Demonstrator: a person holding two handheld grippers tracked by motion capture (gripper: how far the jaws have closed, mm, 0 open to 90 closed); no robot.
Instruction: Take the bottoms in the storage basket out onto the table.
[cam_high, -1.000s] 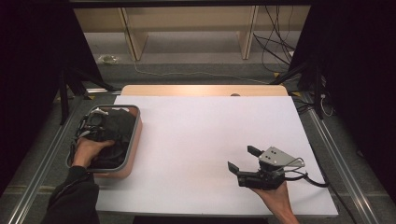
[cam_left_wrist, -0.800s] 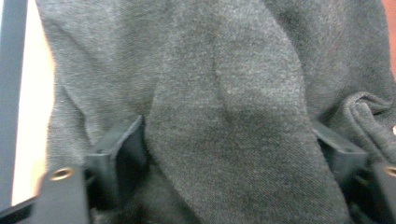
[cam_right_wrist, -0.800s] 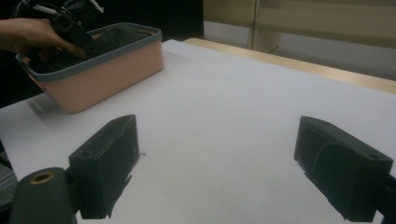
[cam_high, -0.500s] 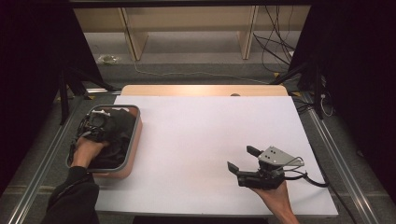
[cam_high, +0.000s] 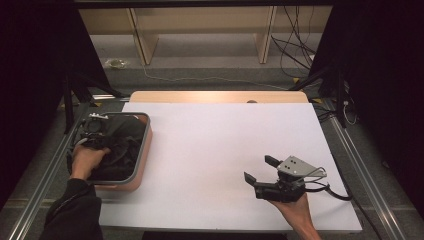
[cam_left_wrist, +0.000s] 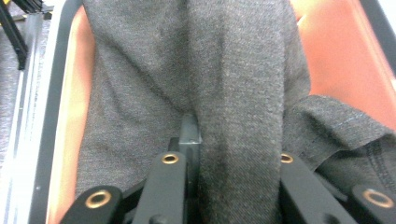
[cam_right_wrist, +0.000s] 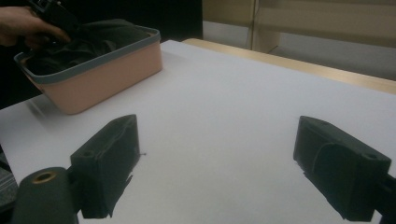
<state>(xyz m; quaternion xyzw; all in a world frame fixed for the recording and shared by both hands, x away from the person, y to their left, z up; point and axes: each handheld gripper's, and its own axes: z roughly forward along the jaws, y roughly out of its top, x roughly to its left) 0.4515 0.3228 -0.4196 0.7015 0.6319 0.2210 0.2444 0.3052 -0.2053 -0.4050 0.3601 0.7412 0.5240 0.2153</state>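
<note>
Inside the pink bin (cam_high: 142, 165), unlabelled grey cloth (cam_left_wrist: 233, 93) sits pinched by the left hand-held gripper (cam_left_wrist: 233, 168).

I saw the dark grey cloth (cam_left_wrist: 243, 93) bunched inside the pink basket (cam_high: 145, 150), one fold standing up, pinched.

Wide-jawed tool (cam_right_wrist: 217, 163) facing pink basket (cam_right_wrist: 100, 77)

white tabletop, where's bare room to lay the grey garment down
The white tabletop is bare between the pink basket and the right gripper, and back to the wooden edge. It is crowded inside the basket, where the left gripper pinches the grey garment.
</note>
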